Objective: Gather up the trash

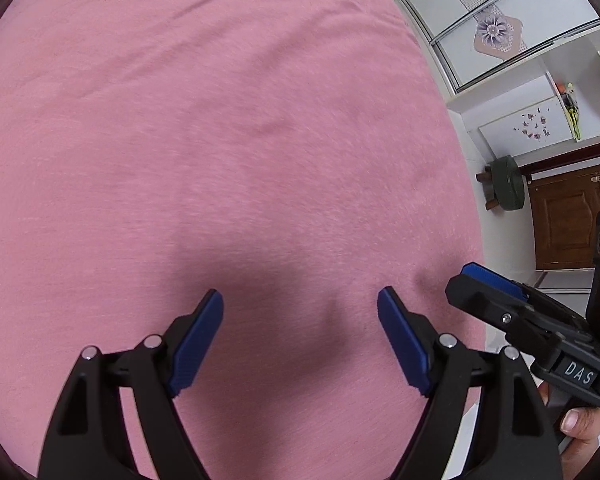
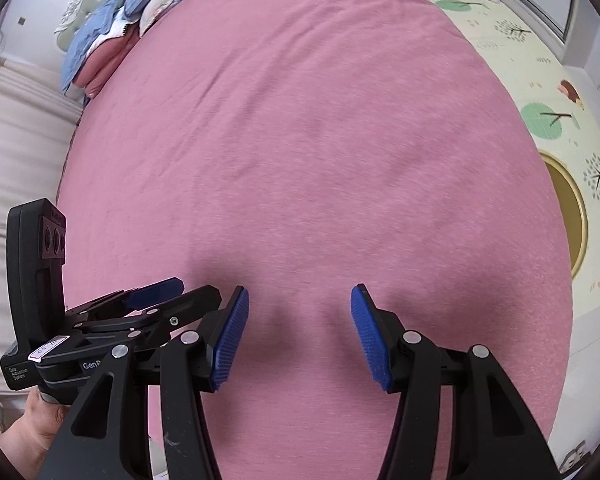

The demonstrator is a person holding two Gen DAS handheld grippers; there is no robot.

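Observation:
No trash shows in either view. My left gripper [image 1: 300,300] is open and empty, its blue-padded fingers spread wide just above a pink bedsheet [image 1: 220,120]. My right gripper [image 2: 300,296] is open and empty too, hovering over the same pink sheet [image 2: 300,120]. The two grippers are side by side: the right one shows at the right edge of the left wrist view [image 1: 496,292], and the left one shows at the left edge of the right wrist view [image 2: 148,300]. Both cast dark shadows on the sheet below their fingers.
Blue and pink pillows [image 2: 112,24] lie at the bed's head. A patterned play mat [image 2: 548,92] and a gold-rimmed round object [image 2: 572,212] lie on the floor beside the bed. A white wardrobe [image 1: 520,40], a green stool [image 1: 508,184] and a brown cabinet [image 1: 572,220] stand beyond the bed.

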